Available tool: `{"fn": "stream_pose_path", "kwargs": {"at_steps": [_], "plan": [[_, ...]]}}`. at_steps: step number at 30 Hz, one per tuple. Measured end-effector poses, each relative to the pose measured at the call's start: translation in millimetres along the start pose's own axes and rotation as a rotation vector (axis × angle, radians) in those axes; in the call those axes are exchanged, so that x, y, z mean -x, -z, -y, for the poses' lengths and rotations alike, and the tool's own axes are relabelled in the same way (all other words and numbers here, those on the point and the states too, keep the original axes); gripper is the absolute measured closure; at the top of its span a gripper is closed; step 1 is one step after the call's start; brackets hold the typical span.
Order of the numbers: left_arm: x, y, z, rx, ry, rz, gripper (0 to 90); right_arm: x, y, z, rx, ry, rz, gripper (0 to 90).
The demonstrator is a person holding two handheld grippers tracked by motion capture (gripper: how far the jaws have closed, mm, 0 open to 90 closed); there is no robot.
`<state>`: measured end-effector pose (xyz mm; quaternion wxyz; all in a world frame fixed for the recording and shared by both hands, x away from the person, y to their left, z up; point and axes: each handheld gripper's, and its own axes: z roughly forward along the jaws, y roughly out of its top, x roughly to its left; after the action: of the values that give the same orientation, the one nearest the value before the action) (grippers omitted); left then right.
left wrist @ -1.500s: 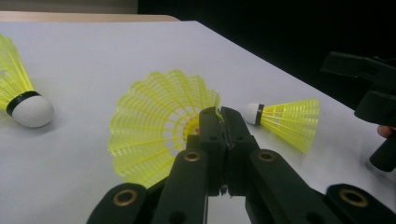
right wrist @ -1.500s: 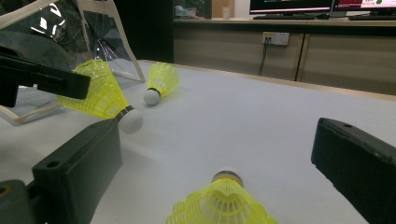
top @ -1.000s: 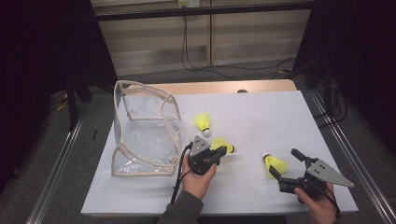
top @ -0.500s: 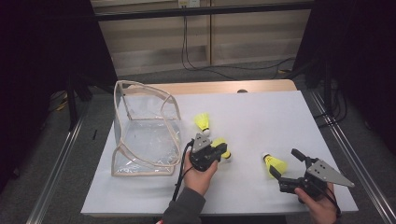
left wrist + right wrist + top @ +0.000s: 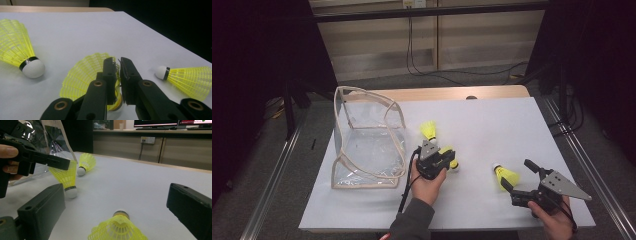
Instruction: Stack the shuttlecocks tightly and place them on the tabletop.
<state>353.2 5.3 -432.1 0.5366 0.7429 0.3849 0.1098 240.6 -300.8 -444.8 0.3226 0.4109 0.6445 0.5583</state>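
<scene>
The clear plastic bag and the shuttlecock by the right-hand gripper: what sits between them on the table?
In the high view, the left gripper, pinching the skirt of a yellow shuttlecock, sits between the clear bag and the right-side shuttlecock.

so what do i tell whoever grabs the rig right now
Left gripper: pinching the skirt rim of the middle shuttlecock, cork down; its jaws have just been easing open.
Right gripper: open, jaws either side of the near shuttlecock, which lies on the table, not gripped.
Far shuttlecock: lies loose on the table near the clear bag.
Done: nothing is in the bag yet.
Left: probably all three shuttlecocks into the bag, starting with the pinched one.
</scene>
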Motion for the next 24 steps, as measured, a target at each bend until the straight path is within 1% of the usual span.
{"fn": "stream_pose_path", "kwargs": {"at_steps": [5, 6, 8, 11, 12, 13, 18, 19, 22, 23, 24], "plan": [[1.8, -5.4, -1.7, -0.003, 0.000, -0.003, 80.3, -0.3, 0.1, 0.1, 0.000, 0.002, -0.003, 1.2], [2.3, -6.4, -1.7, -0.003, -0.002, -0.011, 78.0, -0.1, 0.2, 0.0, 0.000, 0.005, -0.002, 1.2], [2.4, -8.3, -1.5, -0.004, -0.007, -0.015, 77.7, -0.1, 0.3, 0.3, -0.002, -0.001, -0.001, 1.3], [1.6, -9.6, -1.1, -0.002, -0.004, -0.019, 77.4, 0.1, 0.4, 0.3, -0.002, 0.000, -0.001, 1.3], [1.3, -9.9, -1.0, -0.002, -0.002, -0.020, 77.6, 0.1, 0.4, 0.2, 0.000, 0.001, -0.002, 1.3], [1.1, -9.7, -1.0, 0.001, 0.000, -0.020, 79.7, 0.0, 0.3, 0.4, -0.003, -0.001, 0.000, 1.3], [-0.7, -6.8, -2.2, 0.004, -0.006, -0.016, 84.0, 0.1, 0.4, 0.4, -0.002, -0.001, 0.000, 1.3], [-1.2, -5.8, -2.4, 0.003, -0.010, -0.024, 84.6, 0.1, 0.3, 0.4, -0.003, -0.001, 0.000, 1.3], [-2.6, -3.4, -3.4, -0.003, -0.018, -0.025, 86.2, 0.1, 0.5, 0.2, -0.001, 0.000, 0.000, 1.3], [-3.2, -2.1, -4.0, -0.004, -0.023, -0.034, 86.3, 0.1, 0.6, 0.1, 0.000, 0.002, -0.001, 1.3], [-3.2, -2.1, -4.0, -0.004, -0.023, -0.034, 86.6, 0.1, 0.6, 0.1, 0.000, 0.002, -0.001, 1.3]]}}
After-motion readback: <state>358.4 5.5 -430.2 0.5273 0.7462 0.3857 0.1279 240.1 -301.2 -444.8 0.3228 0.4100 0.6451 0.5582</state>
